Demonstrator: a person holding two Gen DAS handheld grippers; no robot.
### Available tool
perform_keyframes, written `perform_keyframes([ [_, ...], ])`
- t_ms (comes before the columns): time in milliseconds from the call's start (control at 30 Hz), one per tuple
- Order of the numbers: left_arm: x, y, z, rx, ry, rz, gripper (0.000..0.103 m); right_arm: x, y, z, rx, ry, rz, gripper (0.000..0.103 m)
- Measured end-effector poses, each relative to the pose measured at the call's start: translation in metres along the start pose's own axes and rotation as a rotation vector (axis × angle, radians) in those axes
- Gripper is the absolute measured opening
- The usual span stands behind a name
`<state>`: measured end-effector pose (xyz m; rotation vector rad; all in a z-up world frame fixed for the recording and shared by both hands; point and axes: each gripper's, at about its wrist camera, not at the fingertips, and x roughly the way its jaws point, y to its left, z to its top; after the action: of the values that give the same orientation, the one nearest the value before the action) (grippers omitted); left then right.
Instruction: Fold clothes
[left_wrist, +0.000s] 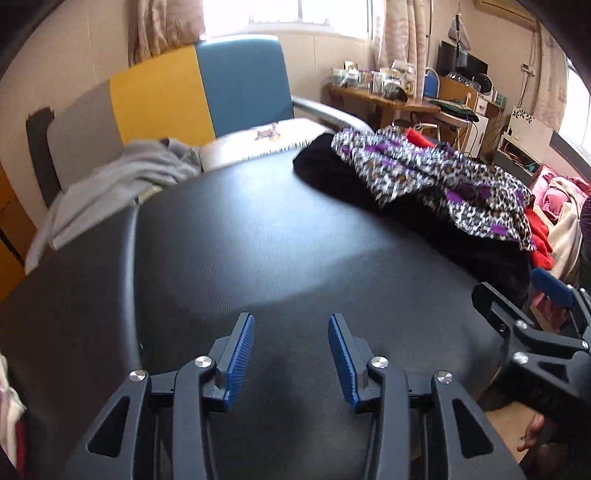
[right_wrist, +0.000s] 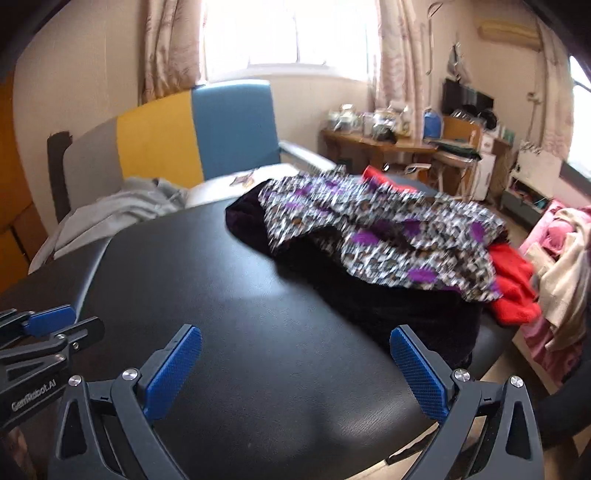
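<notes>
A pile of clothes lies at the far right of the black padded table (left_wrist: 266, 251) (right_wrist: 258, 332): a leopard-and-purple patterned garment (left_wrist: 436, 177) (right_wrist: 376, 236) on top of a black garment (left_wrist: 332, 166) (right_wrist: 369, 295), with a red garment (left_wrist: 541, 236) (right_wrist: 513, 280) beneath at the right. My left gripper (left_wrist: 291, 354) is open and empty, low over the table's near edge. My right gripper (right_wrist: 295, 373) is open wide and empty, just short of the black garment. Each gripper shows in the other's view, the right one (left_wrist: 535, 314) and the left one (right_wrist: 55, 325).
A grey garment (left_wrist: 122, 173) (right_wrist: 122, 206) and a white cushion (left_wrist: 266, 140) lie on the grey, yellow and blue sofa (left_wrist: 240, 81) (right_wrist: 232, 125) behind the table. A cluttered wooden desk (left_wrist: 388, 99) stands at the back right. Pink and cream bedding (right_wrist: 561, 258) lies right of the table.
</notes>
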<state>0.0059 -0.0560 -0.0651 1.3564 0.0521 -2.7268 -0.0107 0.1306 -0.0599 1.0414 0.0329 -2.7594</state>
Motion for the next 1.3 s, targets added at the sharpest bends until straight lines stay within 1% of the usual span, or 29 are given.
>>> perform_keyframes([
  [67, 0.011, 0.012, -0.009, -0.023, 0.037, -0.042, 0.042, 0.006, -0.004, -0.006, 0.021, 0.031, 0.057, 0.098],
  [100, 0.017, 0.019, -0.014, -0.039, 0.057, -0.068, 0.042, 0.008, -0.008, -0.01, 0.034, 0.038, 0.078, 0.084],
  [133, 0.023, 0.024, -0.02, -0.053, 0.076, -0.071, 0.042, 0.01, -0.012, -0.013, 0.047, 0.045, 0.096, 0.072],
  [167, 0.028, 0.03, -0.026, -0.068, 0.094, -0.075, 0.042, 0.013, -0.016, -0.014, 0.056, 0.048, 0.102, 0.07],
  [267, 0.038, 0.044, -0.042, -0.092, 0.125, -0.064, 0.042, 0.021, -0.038, -0.004, 0.092, 0.051, 0.114, 0.067],
  [333, 0.039, 0.051, -0.046, -0.118, 0.121, -0.089, 0.042, 0.023, -0.054, 0.012, 0.099, 0.021, 0.085, 0.067],
  [433, 0.042, 0.063, -0.053, -0.158, 0.114, -0.125, 0.042, 0.029, -0.074, 0.042, 0.063, -0.03, 0.014, 0.069],
  [500, 0.043, 0.071, -0.057, -0.184, 0.109, -0.15, 0.043, 0.045, -0.087, 0.064, 0.067, -0.001, 0.049, 0.069],
  [533, 0.044, 0.075, -0.059, -0.197, 0.107, -0.162, 0.043, 0.053, -0.085, 0.071, 0.054, 0.007, 0.058, 0.069],
  [600, 0.046, 0.082, -0.063, -0.223, 0.102, -0.186, 0.046, 0.07, -0.083, 0.085, 0.028, 0.024, 0.076, 0.069],
  [633, 0.046, 0.083, -0.064, -0.229, 0.099, -0.201, 0.051, 0.078, -0.079, 0.087, 0.017, 0.035, 0.085, 0.069],
  [667, 0.046, 0.082, -0.065, -0.231, 0.094, -0.218, 0.054, 0.092, -0.075, 0.091, 0.015, 0.06, 0.092, 0.069],
  [800, 0.047, 0.078, -0.066, -0.193, 0.08, -0.228, 0.061, 0.149, -0.059, 0.108, 0.024, 0.153, 0.106, 0.069],
  [833, 0.047, 0.077, -0.066, -0.183, 0.077, -0.226, 0.062, 0.164, -0.055, 0.112, 0.026, 0.177, 0.101, 0.066],
  [867, 0.047, 0.076, -0.066, -0.176, 0.076, -0.221, 0.063, 0.179, -0.05, 0.114, 0.007, 0.208, 0.072, 0.062],
  [900, 0.047, 0.075, -0.065, -0.169, 0.075, -0.217, 0.064, 0.194, -0.045, 0.115, -0.013, 0.24, 0.025, 0.04],
  [933, 0.047, 0.076, -0.066, -0.169, 0.072, -0.219, 0.065, 0.207, -0.042, 0.116, -0.026, 0.267, -0.013, 0.021],
  [967, 0.048, 0.076, -0.066, -0.169, 0.069, -0.222, 0.066, 0.212, -0.042, 0.119, 0.001, 0.269, -0.007, 0.019],
  [1000, 0.047, 0.079, -0.066, -0.181, 0.07, -0.229, 0.066, 0.209, -0.044, 0.123, 0.058, 0.25, 0.026, 0.012],
  [1067, 0.047, 0.084, -0.066, -0.206, 0.071, -0.244, 0.066, 0.202, -0.049, 0.13, 0.171, 0.212, 0.103, 0.007],
  [1100, 0.046, 0.087, -0.066, -0.218, 0.072, -0.252, 0.066, 0.193, -0.042, 0.131, 0.223, 0.197, 0.209, 0.007],
  [1167, 0.046, 0.092, -0.066, -0.243, 0.074, -0.267, 0.062, 0.174, -0.027, 0.132, 0.317, 0.166, 0.417, 0.007],
  [1200, 0.045, 0.094, -0.066, -0.255, 0.075, -0.274, 0.062, 0.162, -0.015, 0.129, 0.324, 0.157, 0.493, 0.007],
  [1267, 0.04, 0.109, -0.07, -0.317, 0.077, -0.271, 0.062, 0.137, 0.014, 0.118, 0.347, 0.147, 0.663, 0.008],
  [1300, 0.034, 0.12, -0.074, -0.35, 0.075, -0.264, 0.062, 0.126, 0.032, 0.109, 0.34, 0.153, 0.717, 0.008],
])
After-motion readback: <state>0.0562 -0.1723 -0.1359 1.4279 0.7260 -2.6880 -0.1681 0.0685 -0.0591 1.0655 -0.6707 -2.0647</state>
